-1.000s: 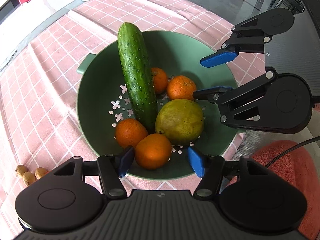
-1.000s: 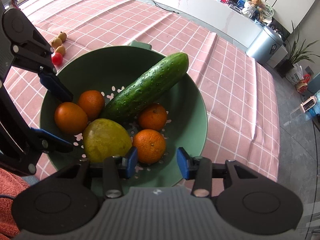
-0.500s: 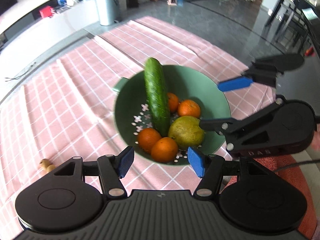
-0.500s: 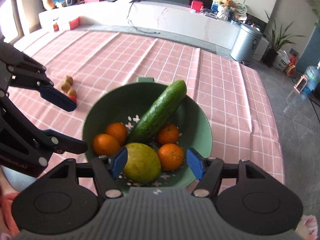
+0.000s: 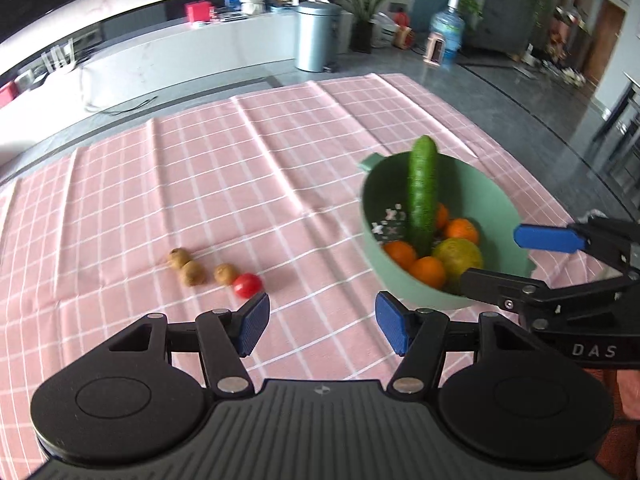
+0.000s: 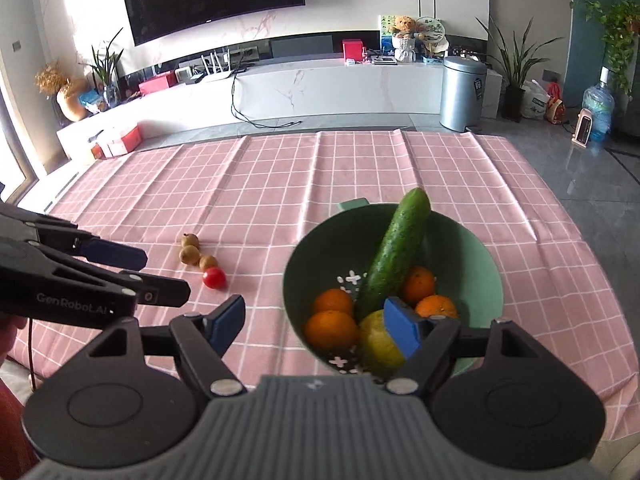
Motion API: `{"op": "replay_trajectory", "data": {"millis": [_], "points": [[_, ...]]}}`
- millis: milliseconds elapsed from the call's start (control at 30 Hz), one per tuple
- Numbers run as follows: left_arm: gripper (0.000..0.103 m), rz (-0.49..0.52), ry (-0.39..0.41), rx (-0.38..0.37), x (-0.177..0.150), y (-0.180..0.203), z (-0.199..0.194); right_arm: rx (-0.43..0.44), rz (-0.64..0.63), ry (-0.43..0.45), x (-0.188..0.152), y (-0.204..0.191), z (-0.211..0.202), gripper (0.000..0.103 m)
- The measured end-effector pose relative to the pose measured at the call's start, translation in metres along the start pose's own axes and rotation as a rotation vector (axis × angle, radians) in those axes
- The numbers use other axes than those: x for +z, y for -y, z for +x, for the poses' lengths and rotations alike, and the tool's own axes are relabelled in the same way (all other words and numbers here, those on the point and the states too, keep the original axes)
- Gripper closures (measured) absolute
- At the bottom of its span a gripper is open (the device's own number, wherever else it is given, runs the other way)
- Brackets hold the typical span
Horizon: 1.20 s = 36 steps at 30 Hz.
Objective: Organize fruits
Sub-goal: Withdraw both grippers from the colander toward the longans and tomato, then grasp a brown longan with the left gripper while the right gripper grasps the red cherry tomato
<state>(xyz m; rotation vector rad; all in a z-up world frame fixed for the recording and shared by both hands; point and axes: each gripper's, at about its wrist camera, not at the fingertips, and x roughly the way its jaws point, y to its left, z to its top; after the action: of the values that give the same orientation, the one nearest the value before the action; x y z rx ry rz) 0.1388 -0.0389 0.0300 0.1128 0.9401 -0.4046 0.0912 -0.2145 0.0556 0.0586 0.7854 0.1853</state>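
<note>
A green bowl [image 6: 476, 264] [image 5: 488, 196] on the pink checked cloth holds a cucumber [image 6: 394, 252] [image 5: 422, 192], several oranges [image 6: 330, 330] [image 5: 428, 272] and a yellow-green fruit [image 6: 376, 344] [image 5: 458, 256]. Left of the bowl lie three small brown fruits [image 6: 190, 255] [image 5: 192, 272] and a red cherry tomato [image 6: 214, 278] [image 5: 247, 285]. My left gripper [image 5: 322, 326] hovers open above the cloth between the tomato and the bowl, nothing in it. My right gripper [image 6: 316, 326] hangs over the bowl's near left rim, its jaws opening and empty.
The pink cloth [image 6: 280, 184] covers the table to its far edge. Beyond stand a white low cabinet [image 6: 320, 84], a metal bin [image 6: 464, 92], a water bottle [image 6: 598, 110] and potted plants. Bare cloth stretches left of and behind the bowl.
Both grippers pulled back and up from the bowl, which now looks smaller. The right gripper's jaws widened. The left view swung left, bringing the small fruits and tomato into view.
</note>
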Motion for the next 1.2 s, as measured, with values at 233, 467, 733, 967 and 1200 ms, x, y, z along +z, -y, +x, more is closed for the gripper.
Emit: {"op": "replay_trajectory", "data": {"millis": [233, 467, 733, 967, 1200], "points": [[0.031, -0.087, 0.085, 0.063, -0.029, -0.036, -0.014, -0.011, 0.047, 0.038, -0.013, -0.038, 0.008, 0.029], [0.038, -0.151, 0.12, 0.065, -0.056, -0.065, -0.012, -0.011, 0.034, 0.059, -0.032, -0.072, 0.023, 0.029], [0.051, -0.227, 0.113, 0.065, -0.069, -0.094, 0.007, -0.001, -0.039, 0.058, -0.039, -0.099, 0.051, 0.045], [0.053, -0.214, 0.113, 0.058, -0.05, -0.101, 0.025, 0.015, -0.067, 0.032, -0.031, -0.108, 0.086, 0.055], [0.053, -0.16, 0.145, 0.115, -0.036, -0.103, 0.052, 0.031, -0.074, 0.024, -0.019, -0.105, 0.126, 0.059]]}}
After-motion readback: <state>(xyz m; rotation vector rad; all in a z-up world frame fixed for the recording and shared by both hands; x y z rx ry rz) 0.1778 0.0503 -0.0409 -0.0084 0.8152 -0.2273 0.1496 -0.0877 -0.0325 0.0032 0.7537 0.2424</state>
